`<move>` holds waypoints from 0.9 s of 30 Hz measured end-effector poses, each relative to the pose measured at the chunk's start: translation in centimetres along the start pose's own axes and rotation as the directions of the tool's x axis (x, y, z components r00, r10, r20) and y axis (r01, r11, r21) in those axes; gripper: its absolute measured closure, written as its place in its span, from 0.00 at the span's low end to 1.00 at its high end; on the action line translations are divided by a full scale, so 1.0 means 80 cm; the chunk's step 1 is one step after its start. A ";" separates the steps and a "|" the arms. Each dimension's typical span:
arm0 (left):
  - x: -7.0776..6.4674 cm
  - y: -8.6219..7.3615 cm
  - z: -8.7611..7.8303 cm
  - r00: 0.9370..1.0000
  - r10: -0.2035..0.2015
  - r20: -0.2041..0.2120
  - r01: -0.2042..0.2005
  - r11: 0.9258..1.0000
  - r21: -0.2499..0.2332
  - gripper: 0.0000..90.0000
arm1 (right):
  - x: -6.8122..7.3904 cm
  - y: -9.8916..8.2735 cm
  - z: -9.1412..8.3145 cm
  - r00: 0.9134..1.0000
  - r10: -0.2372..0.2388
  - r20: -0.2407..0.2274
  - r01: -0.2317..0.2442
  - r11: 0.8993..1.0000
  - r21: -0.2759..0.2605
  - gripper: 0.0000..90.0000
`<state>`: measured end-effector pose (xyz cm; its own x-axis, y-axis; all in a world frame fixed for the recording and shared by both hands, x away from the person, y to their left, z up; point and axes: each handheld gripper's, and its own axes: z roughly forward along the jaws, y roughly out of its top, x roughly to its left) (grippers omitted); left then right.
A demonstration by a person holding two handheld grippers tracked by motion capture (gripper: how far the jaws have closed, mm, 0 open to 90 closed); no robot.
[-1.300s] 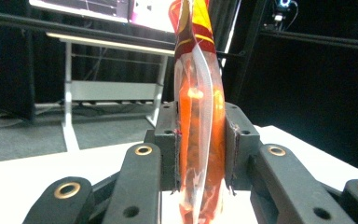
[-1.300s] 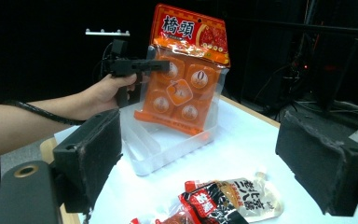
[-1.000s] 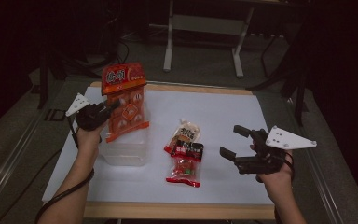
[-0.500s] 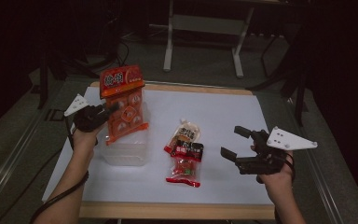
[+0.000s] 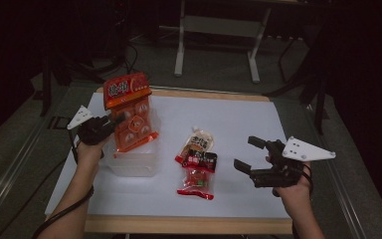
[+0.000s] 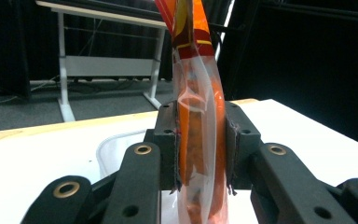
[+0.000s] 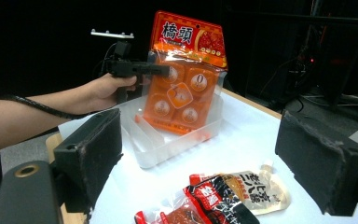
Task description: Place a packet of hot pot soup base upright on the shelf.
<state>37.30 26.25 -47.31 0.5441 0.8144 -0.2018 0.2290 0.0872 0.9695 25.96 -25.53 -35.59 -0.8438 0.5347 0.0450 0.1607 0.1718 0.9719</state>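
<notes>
— On the left side of the table, what is the left gripper (image 5: 110,125) doing?

— Its jaws are clamped on an orange packet (image 5: 131,115), pads pressing both faces of the clear pouch, as the left gripper view shows (image 6: 200,154). The packet stands upright, its lower edge over the clear bin (image 5: 132,163), which sits near the table's left edge.

— Does the packet touch the bin?

— I cannot tell; from the right gripper view the packet's (image 7: 184,79) bottom looks to be at or inside the bin's (image 7: 168,144) rim.

— And the right gripper (image 5: 251,157)?

— It is at the near right, with jaws apart and nothing between them.

— Anything else on the white sheet (image 5: 238,119)?

— Two pouches in the middle: a pale pouch (image 5: 199,142) farther off and a red-and-black pouch (image 5: 199,174) nearer, overlapping, well apart from both grippers.
</notes>
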 end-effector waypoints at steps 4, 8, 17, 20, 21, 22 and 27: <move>0.004 -0.003 0.000 1.000 -0.029 0.008 0.029 0.999 -0.013 0.79 | 0.000 0.000 0.000 1.000 -0.002 -0.001 0.002 1.000 0.004 0.16; 0.004 -0.002 0.000 1.000 -0.025 0.016 0.026 1.000 -0.006 0.79 | 0.000 0.000 0.000 1.000 -0.002 -0.005 0.002 1.000 0.001 0.16; 0.013 -0.001 0.000 0.995 -0.088 -0.038 0.089 0.996 0.025 0.75 | 0.000 -0.001 0.000 1.000 0.001 -0.007 -0.001 1.000 0.003 0.16; 0.011 -0.003 0.000 0.997 -0.064 -0.042 0.065 0.997 0.030 0.66 | -0.002 -0.001 0.000 1.000 0.000 -0.004 0.000 1.000 0.003 0.16; 0.010 -0.003 0.000 0.997 -0.049 -0.052 0.051 0.998 0.039 0.63 | -0.002 -0.002 0.000 1.000 0.003 -0.006 -0.003 1.000 0.002 0.16; 0.009 -0.003 0.001 0.997 -0.029 -0.068 0.032 0.998 0.047 0.59 | -0.002 -0.002 0.000 1.000 0.004 -0.005 -0.004 1.000 0.003 0.16; 0.003 -0.001 0.006 0.996 0.000 -0.094 0.008 0.997 0.082 0.39 | -0.002 -0.002 0.000 1.000 0.008 -0.005 -0.008 1.000 0.005 0.16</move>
<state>37.79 26.16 -47.47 0.4657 0.8647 -0.1882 0.2991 0.0464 0.9531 26.05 -25.66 -35.77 -0.8448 0.5323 0.0540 0.1702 0.1717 0.9703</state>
